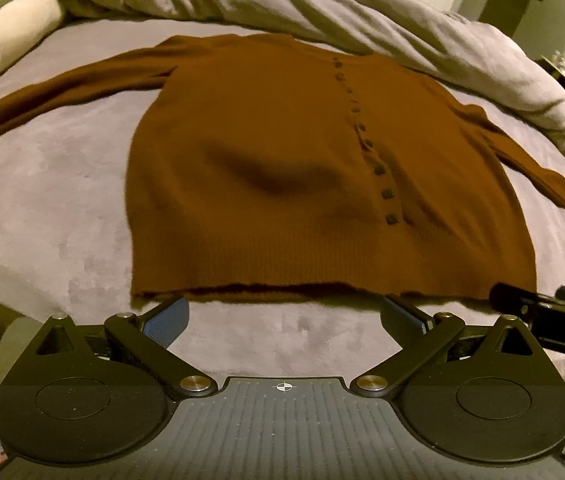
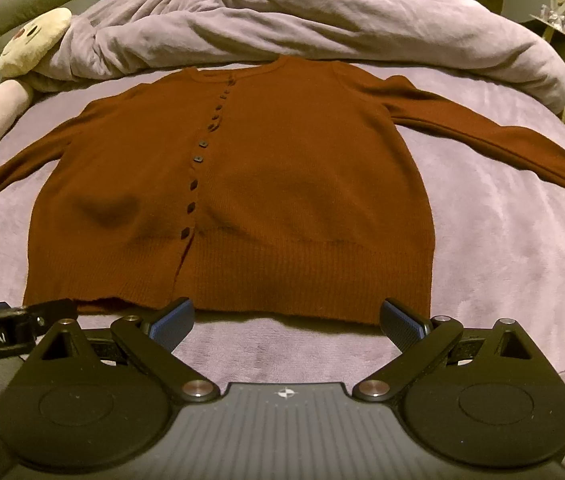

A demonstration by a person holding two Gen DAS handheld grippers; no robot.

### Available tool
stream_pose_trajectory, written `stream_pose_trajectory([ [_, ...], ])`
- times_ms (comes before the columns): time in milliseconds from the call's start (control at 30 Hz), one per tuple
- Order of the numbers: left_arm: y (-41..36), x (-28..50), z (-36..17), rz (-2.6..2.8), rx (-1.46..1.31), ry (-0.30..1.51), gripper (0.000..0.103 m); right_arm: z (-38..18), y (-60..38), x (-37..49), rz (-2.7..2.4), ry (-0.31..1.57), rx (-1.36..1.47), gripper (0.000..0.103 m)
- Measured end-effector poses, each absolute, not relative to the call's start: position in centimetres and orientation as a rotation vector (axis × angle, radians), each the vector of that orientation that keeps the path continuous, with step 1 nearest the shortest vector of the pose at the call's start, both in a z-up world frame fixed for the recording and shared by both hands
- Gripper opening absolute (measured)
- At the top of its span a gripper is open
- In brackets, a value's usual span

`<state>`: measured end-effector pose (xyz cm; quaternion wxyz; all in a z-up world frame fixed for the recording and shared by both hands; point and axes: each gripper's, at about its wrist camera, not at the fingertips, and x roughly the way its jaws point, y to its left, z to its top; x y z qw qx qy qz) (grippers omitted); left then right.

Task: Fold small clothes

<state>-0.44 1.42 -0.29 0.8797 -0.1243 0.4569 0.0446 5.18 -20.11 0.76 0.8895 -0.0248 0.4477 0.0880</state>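
On bed: cardigan flat, buttoned, sleeves spread. Left gripper and right gripper both wide, empty, just short of hem. Soft knit, probably light and stretchy; grab hem corners or shoulders.

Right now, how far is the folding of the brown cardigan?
Done: the brown cardigan lies flat and buttoned on the bed cover, both sleeves spread outward. In hand: nothing; the left hand-held gripper and the right hand-held gripper are open just short of the hem. Left: every fold, since no sleeve or side is turned in yet.
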Motion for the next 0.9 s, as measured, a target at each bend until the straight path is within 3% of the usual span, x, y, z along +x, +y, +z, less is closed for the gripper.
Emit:
stream_pose_trajectory([
  [567,1.6,0.0,-0.4,0.085,-0.323,0.926,0.103,0.5,-21.3,4.3,0.227,0.788,0.021,0.099],
  [900,0.9,1.4,-0.9,0.093,-0.278,0.963,0.103,-0.7,-23.1,6.1,0.304,0.854,0.194,0.099],
])
